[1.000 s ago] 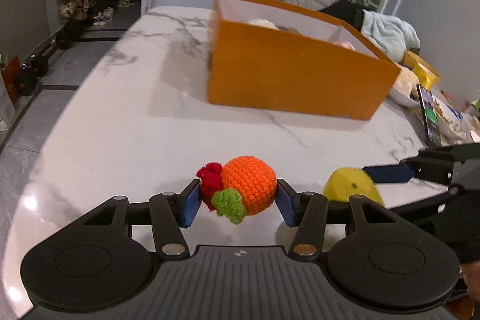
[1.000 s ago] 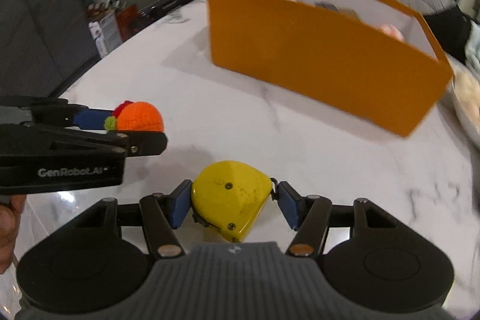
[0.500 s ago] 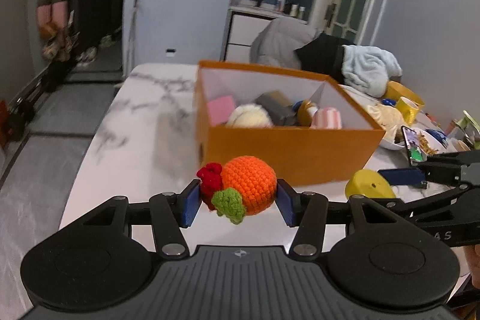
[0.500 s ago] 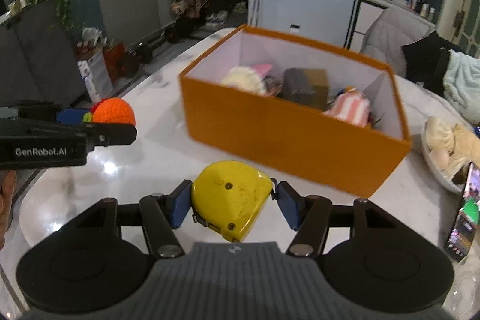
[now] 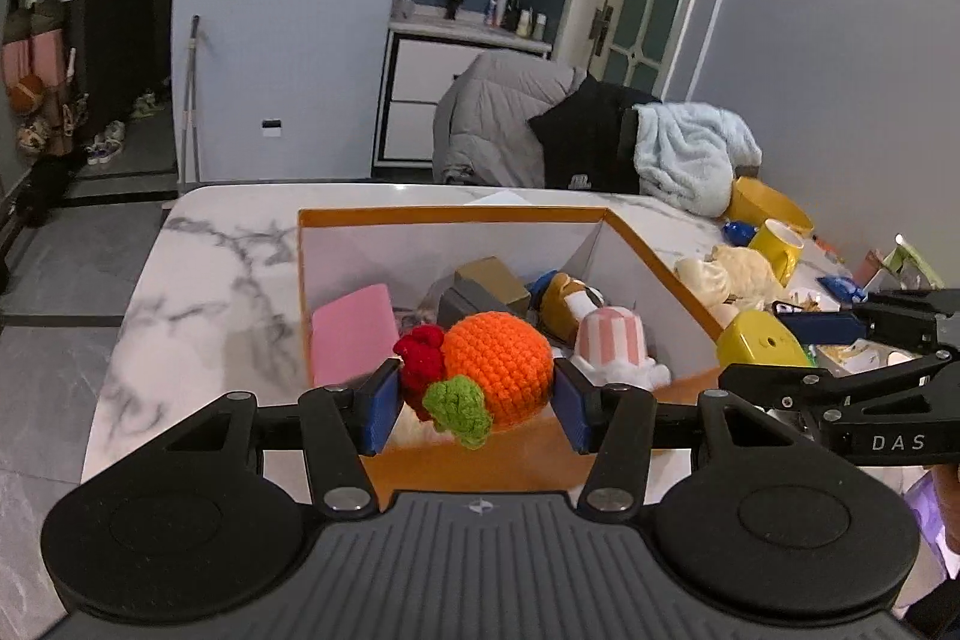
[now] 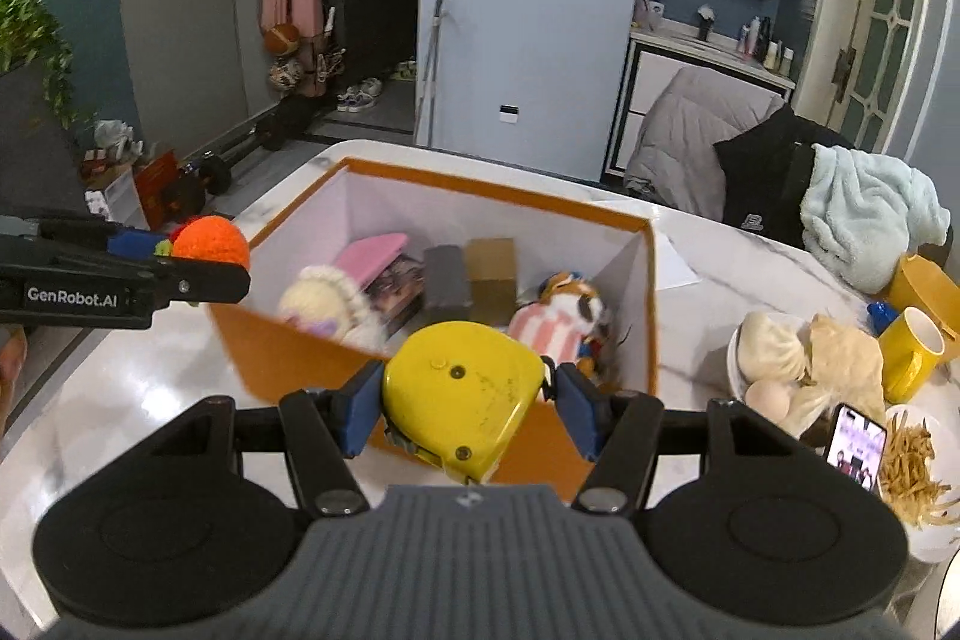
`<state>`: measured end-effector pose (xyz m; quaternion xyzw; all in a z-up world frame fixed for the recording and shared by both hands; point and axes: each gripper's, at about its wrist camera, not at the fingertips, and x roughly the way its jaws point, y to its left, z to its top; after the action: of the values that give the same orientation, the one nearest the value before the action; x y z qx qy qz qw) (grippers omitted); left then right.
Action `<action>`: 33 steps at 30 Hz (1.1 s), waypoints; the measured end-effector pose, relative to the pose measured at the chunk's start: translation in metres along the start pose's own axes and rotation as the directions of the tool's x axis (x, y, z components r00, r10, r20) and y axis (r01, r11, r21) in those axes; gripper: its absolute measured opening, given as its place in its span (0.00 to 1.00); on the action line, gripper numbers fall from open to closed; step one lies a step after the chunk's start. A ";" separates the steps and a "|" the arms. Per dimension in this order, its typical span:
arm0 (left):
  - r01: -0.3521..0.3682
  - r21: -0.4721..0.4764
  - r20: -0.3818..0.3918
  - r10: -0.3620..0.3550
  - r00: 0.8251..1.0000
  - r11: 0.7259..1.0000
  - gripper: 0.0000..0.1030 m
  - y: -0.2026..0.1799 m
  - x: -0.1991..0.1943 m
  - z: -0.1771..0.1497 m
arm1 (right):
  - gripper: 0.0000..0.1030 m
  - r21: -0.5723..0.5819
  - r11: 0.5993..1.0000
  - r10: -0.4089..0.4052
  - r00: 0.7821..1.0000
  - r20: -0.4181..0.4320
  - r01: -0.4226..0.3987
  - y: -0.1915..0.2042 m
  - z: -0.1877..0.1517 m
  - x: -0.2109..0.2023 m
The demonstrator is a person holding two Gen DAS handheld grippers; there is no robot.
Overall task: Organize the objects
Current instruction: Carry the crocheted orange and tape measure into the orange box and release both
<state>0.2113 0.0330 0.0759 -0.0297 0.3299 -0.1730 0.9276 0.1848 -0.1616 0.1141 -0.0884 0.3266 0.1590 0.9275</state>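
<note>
The left hand-held gripper [image 5: 477,403] clamps a round crocheted orange toy [image 5: 495,367] and the right hand-held gripper [image 6: 462,403] a smooth yellow tape measure [image 6: 459,391], both now raised over the near rim of the orange cardboard box [image 6: 288,358] on the marble bench [image 5: 198,280], closer than a second ago.

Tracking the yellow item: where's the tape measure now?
The tape measure is clamped in the right gripper, raised at the orange box's near wall.

Two wrist fisheyes, looking forward along the fingers, both close above the same orange box [image 5: 654,250] [image 6: 645,244], side by side
</note>
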 end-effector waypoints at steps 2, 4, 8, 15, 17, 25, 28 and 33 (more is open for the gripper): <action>-0.008 0.013 -0.028 0.009 1.000 1.000 0.60 0.000 0.016 0.010 | 0.61 -0.002 1.000 0.005 1.000 -0.007 -0.005 -0.004 0.009 0.012; -0.014 0.020 -0.056 0.016 0.998 1.000 0.60 0.001 0.032 0.020 | 0.61 -0.005 1.000 0.019 1.000 -0.019 -0.019 -0.006 0.019 0.031; -0.035 0.045 -0.124 0.041 0.991 0.998 0.60 0.003 0.064 0.036 | 0.61 0.015 0.999 0.039 0.998 -0.041 -0.038 -0.011 0.037 0.066; -0.097 0.100 -0.224 0.117 0.968 0.990 0.60 0.005 0.108 0.043 | 0.61 -0.015 0.998 0.055 0.988 -0.146 -0.058 0.000 0.043 0.124; -0.107 0.119 -0.249 0.134 0.959 0.987 0.60 0.004 0.119 0.041 | 0.61 -0.026 0.998 0.056 0.984 -0.168 -0.061 0.004 0.040 0.136; -0.100 0.101 -0.316 0.127 0.940 0.990 0.60 0.005 0.145 0.030 | 0.61 -0.050 0.996 0.056 0.972 -0.229 -0.069 0.017 0.026 0.164; -0.098 0.096 -0.332 0.125 0.935 0.991 0.61 0.007 0.152 0.026 | 0.61 -0.032 0.997 0.056 0.967 -0.247 -0.066 0.015 0.024 0.170; -0.113 0.117 -0.322 0.145 0.936 0.987 0.61 0.002 0.152 0.025 | 0.63 -0.033 0.998 0.039 0.968 -0.249 -0.049 0.017 0.021 0.176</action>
<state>0.3375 -0.0181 0.0035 0.0660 0.4728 -0.1301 0.8690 0.3203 -0.0989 0.0179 -0.1185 0.4390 0.1738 0.8735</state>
